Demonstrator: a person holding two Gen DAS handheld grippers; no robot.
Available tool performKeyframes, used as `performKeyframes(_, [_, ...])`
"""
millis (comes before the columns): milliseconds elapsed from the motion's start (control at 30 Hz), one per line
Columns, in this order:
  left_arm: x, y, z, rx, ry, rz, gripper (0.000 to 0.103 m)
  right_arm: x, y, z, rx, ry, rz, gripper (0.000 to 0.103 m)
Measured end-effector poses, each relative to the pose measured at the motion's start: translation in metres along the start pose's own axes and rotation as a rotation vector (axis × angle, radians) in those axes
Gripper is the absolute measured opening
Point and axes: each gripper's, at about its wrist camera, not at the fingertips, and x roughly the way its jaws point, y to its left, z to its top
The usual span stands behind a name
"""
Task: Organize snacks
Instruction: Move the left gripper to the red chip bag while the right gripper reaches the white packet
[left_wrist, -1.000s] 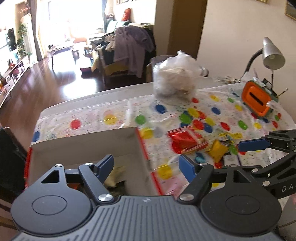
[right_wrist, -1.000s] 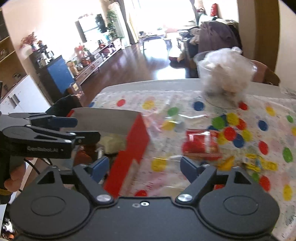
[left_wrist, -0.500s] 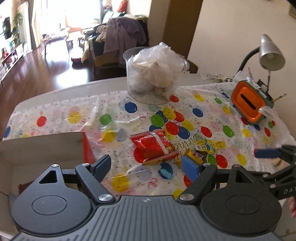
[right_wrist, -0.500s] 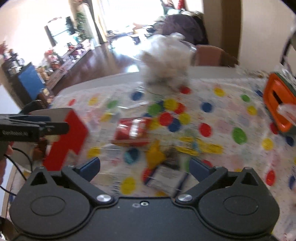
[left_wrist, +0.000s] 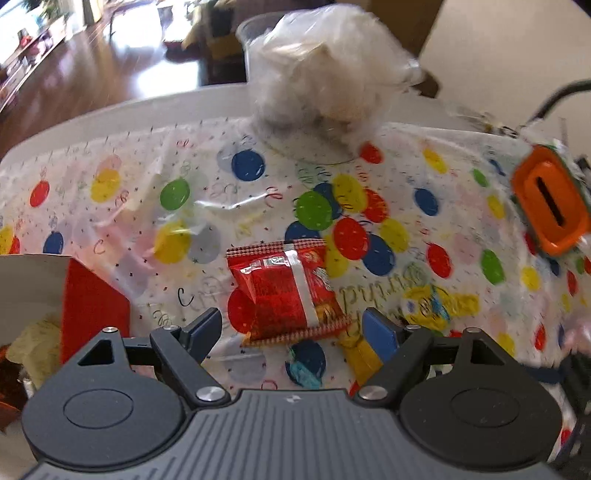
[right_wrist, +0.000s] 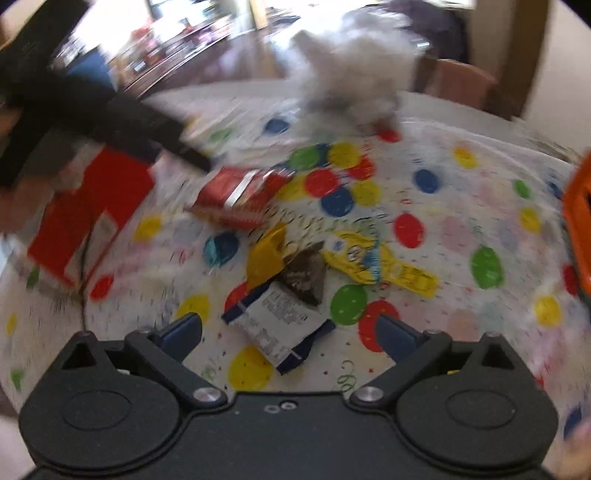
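Here, in the left wrist view, the left gripper (left_wrist: 291, 328) hangs over the balloon-print tablecloth (left_wrist: 207, 173) with its jaws spread wide and nothing gripped. The red snack packet (left_wrist: 284, 291) lies flat on the cloth, its near edge showing between the blue fingertips (left_wrist: 380, 332), which are not pressing on it. Left of the packet stands the red-and-white box (left_wrist: 92, 306), with wrappers inside. Beyond the packet sits a clear tub of white bags (left_wrist: 325, 74); to the packet's right, an orange holder (left_wrist: 550, 210).

In the blurred right wrist view, the right gripper (right_wrist: 290, 332) is wide apart, its jaws closing slightly, empty. A white-and-blue sachet (right_wrist: 277, 321) lies between its fingers, untouched. Just beyond the sachet are a dark triangular packet (right_wrist: 306, 273), a yellow wrapper (right_wrist: 266, 254) and a yellow cartoon-printed packet (right_wrist: 369, 258). The red snack packet lies farther back, beside the box.
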Motion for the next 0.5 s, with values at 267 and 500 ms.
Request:
performKeyframes(267, [0.052,0.006,0.026,-0.128,0.139,0.041,0.083,0.042,0.011,-0.001,-0.27,0.11,0.053,0.09])
performKeyframes(500, [0.08,0.003,0.038,-0.135,0.195,0.07,0.083,0.073,0.013,0.002,-0.389,0.156,0.061,0.083])
